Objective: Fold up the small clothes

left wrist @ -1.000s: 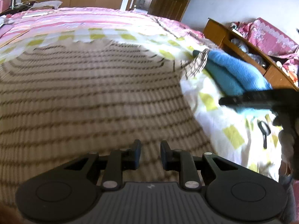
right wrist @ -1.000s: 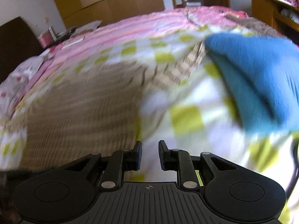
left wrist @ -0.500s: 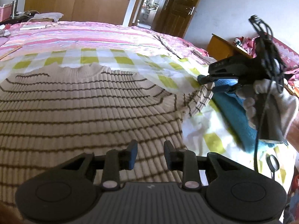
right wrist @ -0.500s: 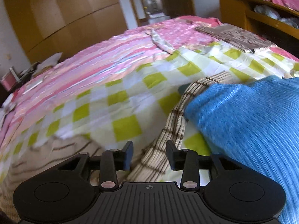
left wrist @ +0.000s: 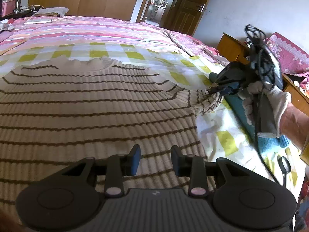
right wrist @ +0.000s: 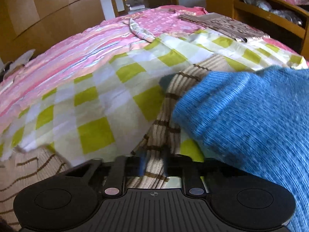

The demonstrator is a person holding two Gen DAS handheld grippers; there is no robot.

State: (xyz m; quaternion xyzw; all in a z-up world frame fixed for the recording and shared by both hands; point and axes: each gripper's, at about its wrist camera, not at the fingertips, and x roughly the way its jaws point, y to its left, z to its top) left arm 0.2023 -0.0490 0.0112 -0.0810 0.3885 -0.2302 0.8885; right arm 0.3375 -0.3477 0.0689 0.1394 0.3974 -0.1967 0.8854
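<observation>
Lying flat across a green-and-white checked sheet (left wrist: 135, 55) on the bed is a beige sweater with thin brown stripes (left wrist: 87, 104), filling most of the left wrist view, neckline toward the far side. Hovering low over its body is the left gripper (left wrist: 153, 159), jaws opening, parted a modest way with only the knit beneath and nothing between them. This view alone is showing the right gripper (left wrist: 213, 89) from outside, gripped by a white-gloved hand (left wrist: 268, 104) with cables bunched above, its tips bunching the sweater's sleeve (left wrist: 207, 102) at the garment's right edge. The right wrist view is giving what the left cannot: that sleeve (right wrist: 164, 127) running up between the right gripper (right wrist: 154, 166) jaws, which are closing on the striped band, and passing under a blue knit garment (right wrist: 251, 119) lying just beside and partly over it. Farther back, a folded patterned cloth (right wrist: 222, 24) is resting on the pink bedding (right wrist: 77, 44), and a wooden shelf unit (right wrist: 270, 9) is standing at the right
</observation>
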